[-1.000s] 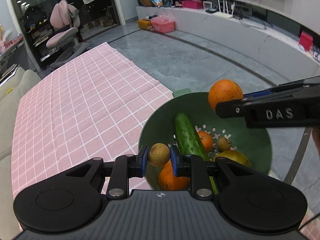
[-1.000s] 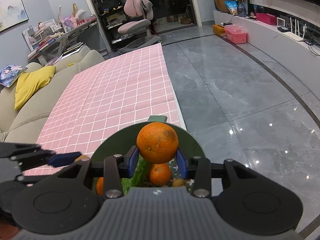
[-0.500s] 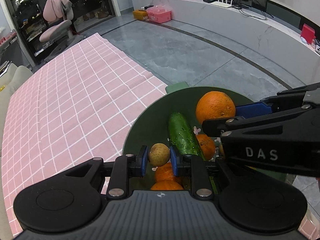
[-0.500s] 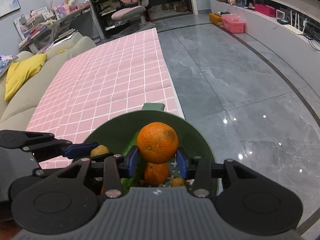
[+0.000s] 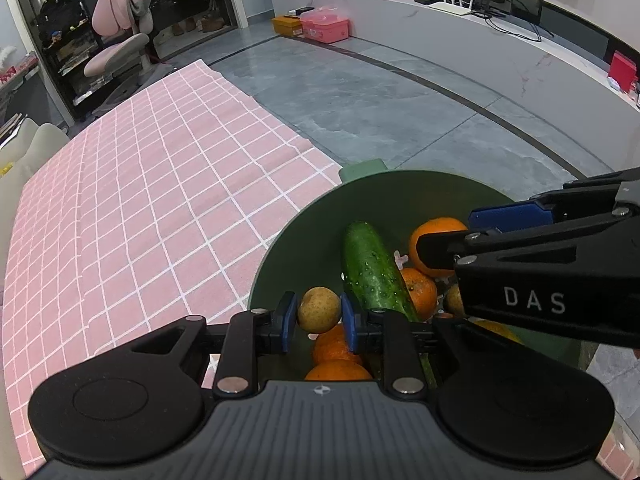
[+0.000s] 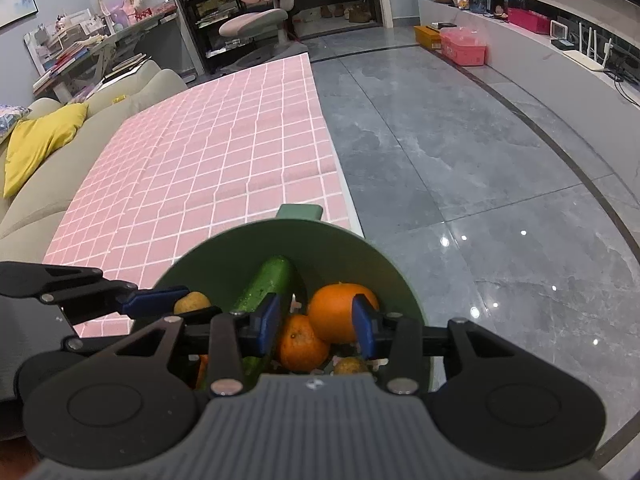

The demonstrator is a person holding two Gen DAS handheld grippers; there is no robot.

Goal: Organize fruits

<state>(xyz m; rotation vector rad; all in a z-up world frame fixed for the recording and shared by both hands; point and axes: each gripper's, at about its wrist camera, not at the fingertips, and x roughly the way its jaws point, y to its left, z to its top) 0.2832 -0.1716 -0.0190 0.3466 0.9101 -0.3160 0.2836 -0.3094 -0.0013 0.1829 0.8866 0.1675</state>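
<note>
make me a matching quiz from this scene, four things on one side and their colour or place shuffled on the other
Things:
1. cucumber
2. small round fruit
3. checked cloth
4. cushion

Colour or place:
a. brown, speckled skin
b. bright yellow, on the sofa
c. dark green, leaning inside the bowl
d. pink with white lines, spread out beside the bowl

Pairs: 1-c, 2-a, 3-d, 4-b
</note>
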